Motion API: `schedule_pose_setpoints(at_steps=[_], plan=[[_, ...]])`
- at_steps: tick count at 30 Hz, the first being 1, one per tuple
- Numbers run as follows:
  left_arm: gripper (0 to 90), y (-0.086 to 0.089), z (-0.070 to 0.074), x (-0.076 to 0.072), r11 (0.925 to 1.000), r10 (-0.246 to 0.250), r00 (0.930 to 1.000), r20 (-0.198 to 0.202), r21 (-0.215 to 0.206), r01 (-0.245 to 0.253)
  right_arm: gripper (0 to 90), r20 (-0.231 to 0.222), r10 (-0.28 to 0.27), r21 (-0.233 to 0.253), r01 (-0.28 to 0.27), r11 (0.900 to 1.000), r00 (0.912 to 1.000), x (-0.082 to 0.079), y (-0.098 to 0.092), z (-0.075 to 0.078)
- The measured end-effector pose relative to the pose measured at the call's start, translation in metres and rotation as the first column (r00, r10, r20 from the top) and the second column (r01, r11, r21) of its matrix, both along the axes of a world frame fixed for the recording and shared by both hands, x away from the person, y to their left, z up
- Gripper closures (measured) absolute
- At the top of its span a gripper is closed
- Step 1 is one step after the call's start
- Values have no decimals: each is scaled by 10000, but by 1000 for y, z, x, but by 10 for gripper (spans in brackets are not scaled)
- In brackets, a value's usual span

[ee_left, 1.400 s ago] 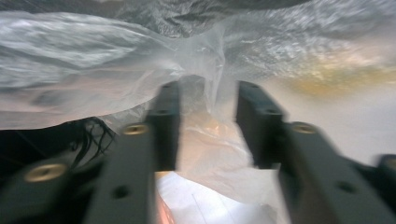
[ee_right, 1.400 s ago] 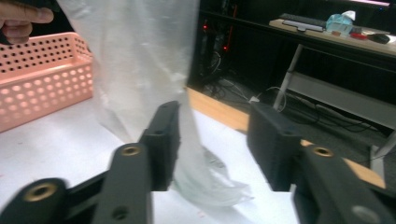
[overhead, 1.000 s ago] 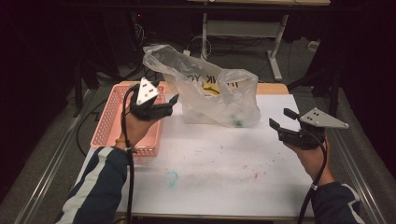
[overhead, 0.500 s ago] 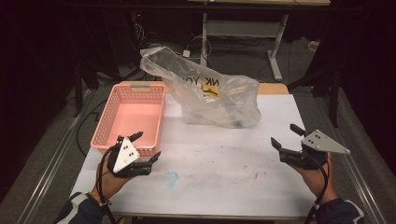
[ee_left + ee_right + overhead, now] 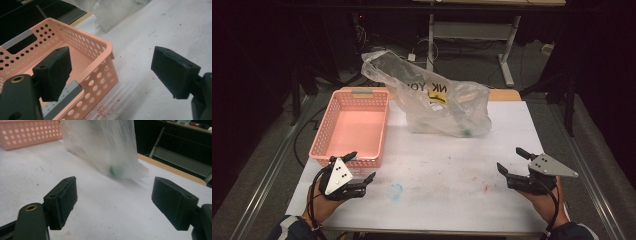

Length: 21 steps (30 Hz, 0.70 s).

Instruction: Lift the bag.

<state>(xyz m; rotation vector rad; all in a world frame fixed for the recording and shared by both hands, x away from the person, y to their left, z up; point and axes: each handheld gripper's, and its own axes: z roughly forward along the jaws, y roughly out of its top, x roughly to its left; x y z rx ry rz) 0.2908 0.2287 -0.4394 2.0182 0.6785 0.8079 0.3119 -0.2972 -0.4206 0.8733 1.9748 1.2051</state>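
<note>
Resting low over the near edge of the counter, both claws are empty with their jaws spread wide apart. The left claw sits at the near left, just beside the near corner of a pink perforated basket; in the left gripper view its jaws straddle that corner, one jaw over the basket's inside, the other over bare counter. The right claw sits at the near right, well apart from everything, and the right gripper view looks along its jaws toward a clear plastic bag.

That bag slumps at the far middle of the counter, just right of the basket, its mouth rising toward the far left. Something green shows through the film at its lower right corner; what else it holds is too blurred to tell.

The likely step is reaching for the bag to move its contents into the basket. To do it well, one claw should pinch the loose film near the mouth and hold it open, while the other goes in low and slow. Thin plastic slips and bunches, so clamp a gathered fold, not a single layer.
</note>
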Motion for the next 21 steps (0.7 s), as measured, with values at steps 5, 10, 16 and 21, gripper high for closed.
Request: schedule_pose_setpoints(at_steps=[5,10,16,21], plan=[[166,0,-1,3,10000,36,10000,-19,21,-36,206,29,145,65,-145,9999,9999,0,3,-2],[167,0,-1,4,10000,-18,10000,-68,94,19,201,78,220,11,-220,9998,9997,-2,6,-4],[167,-2,-2,6,9999,-31,9999,-166,144,33,191,155,325,-173,-322,9993,9994,-4,8,-5],[166,-3,-2,6,9999,-42,9998,-177,167,45,176,234,451,-213,-446,9988,9987,-4,11,-5]])
